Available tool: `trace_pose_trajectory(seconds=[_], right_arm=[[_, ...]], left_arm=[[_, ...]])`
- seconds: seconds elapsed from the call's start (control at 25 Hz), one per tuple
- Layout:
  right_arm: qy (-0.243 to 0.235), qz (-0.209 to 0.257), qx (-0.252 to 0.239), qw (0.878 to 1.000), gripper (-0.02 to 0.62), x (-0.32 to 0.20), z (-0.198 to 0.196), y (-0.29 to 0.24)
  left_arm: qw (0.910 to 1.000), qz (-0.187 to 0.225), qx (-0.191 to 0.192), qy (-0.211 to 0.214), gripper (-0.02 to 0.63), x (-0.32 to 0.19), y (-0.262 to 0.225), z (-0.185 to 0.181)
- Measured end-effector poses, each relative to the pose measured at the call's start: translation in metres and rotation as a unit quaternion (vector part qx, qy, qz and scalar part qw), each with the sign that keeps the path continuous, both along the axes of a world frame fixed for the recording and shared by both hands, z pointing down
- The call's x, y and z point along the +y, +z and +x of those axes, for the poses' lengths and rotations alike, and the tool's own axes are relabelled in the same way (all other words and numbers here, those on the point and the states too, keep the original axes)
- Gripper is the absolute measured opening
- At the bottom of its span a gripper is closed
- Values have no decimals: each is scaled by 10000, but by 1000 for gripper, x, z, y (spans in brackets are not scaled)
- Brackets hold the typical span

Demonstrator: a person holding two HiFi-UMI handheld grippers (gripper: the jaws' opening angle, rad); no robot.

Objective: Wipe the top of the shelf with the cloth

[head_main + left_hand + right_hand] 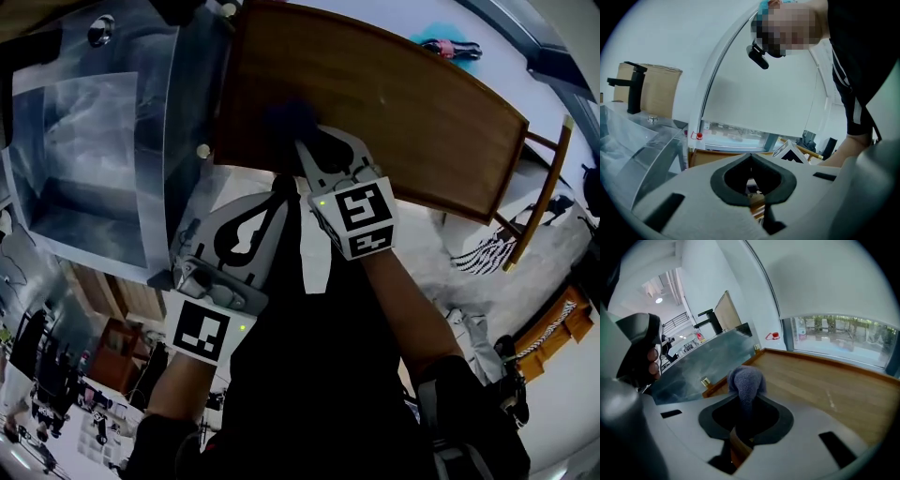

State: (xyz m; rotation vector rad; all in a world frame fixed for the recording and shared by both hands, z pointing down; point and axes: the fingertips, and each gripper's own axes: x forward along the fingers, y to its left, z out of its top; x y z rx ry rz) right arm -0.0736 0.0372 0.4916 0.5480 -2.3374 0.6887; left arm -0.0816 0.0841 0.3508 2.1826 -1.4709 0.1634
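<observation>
Shelf (403, 103): flat top of smooth brown wood, grain running lengthwise, raised lip along the edges. Sink basin (84, 159) just beside its left end: rectangular, wrapped in wrinkled clear film. A matte black, angular faucet (632, 86) stands at the basin rim.

Left hand-held gripper (277, 202): grey plastic, jaws together on nothing, held off the shelf's front edge near the basin corner.

Right hand-held gripper (305, 145): jaws clamped on cloth (746, 378), a bunched wad of dark blue-grey towelling, lying against the shelf top near its left end. Marker cube (361, 217) on this gripper: black-and-white square patterns.
</observation>
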Motion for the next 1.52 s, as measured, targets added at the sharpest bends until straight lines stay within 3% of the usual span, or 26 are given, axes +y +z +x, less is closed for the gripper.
trace_pose_trajectory(seconds=[0.32, 0.64, 1.52], right_arm=[[-281, -40, -39, 9996, 66, 21, -42, 5], [-365, -104, 6, 9993, 66, 37, -55, 17], [202, -102, 18, 9997, 66, 17, 11, 16]], left_arm=[[9996, -14, 53, -282, 20, 19, 8, -33], [9992, -66, 95, -379, 20, 33, 18, -44], [9998, -36, 100, 188, 20, 16, 18, 21]])
